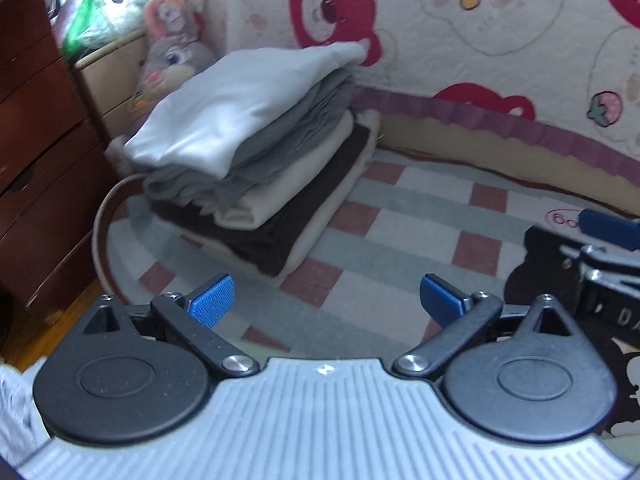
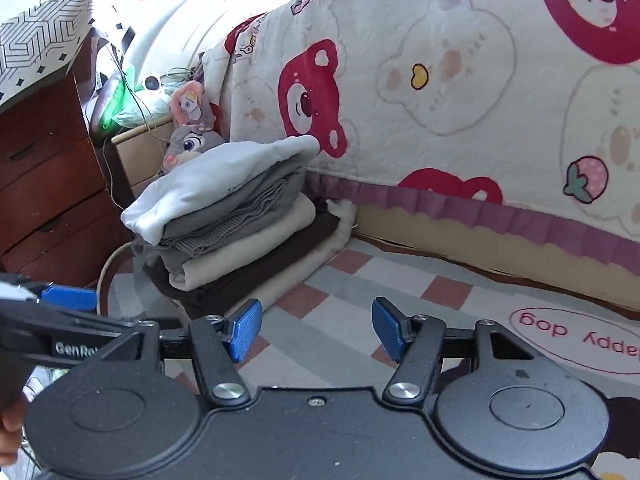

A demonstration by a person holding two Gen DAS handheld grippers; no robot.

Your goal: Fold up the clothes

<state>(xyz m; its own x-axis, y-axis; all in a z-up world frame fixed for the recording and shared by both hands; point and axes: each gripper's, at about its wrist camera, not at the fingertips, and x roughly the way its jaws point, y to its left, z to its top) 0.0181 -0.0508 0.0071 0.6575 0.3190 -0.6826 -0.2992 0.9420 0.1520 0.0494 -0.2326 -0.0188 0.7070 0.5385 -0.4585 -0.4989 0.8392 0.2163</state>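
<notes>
— Blue pads are seen on both tongs. How are the left tongs (image 1: 326, 300) held?

— They are spread wide, and nothing is gripped between the blue pads; only the checked rug (image 1: 400, 216) is seen through the gap. The jaws are set well apart.

— And the right tongs (image 2: 318, 330)?

— They are also opened, a little less wide, and nothing is held by them. In the left wrist view their blue tip is noticed at the right edge, and in the right wrist view the left tongs are seen at the left edge, so the two are kept side by side, above the rug.

— Where are the clothes found?

— A stack of folded clothes (image 1: 248, 152) is placed on the rug, beyond the tongs and to the left, apart from both. A pale blue-white garment (image 1: 236, 108) is laid on top, a little tilted. Under it a grey knitted piece (image 1: 280, 140) is seen, then a cream piece (image 1: 296, 176), then a dark brown one (image 1: 288, 224) at the bottom, over one more cream layer.

— What is seen around the stack?

— Behind it a plush rabbit (image 1: 168, 56) is leaned, and just beside it the bed cover (image 1: 480, 40) with red bears is hung down to the floor. At the left a dark wooden dresser (image 1: 36, 140) is stood. On the rug, words in pink, "happy dog" (image 2: 576, 340), are printed upside down.
</notes>
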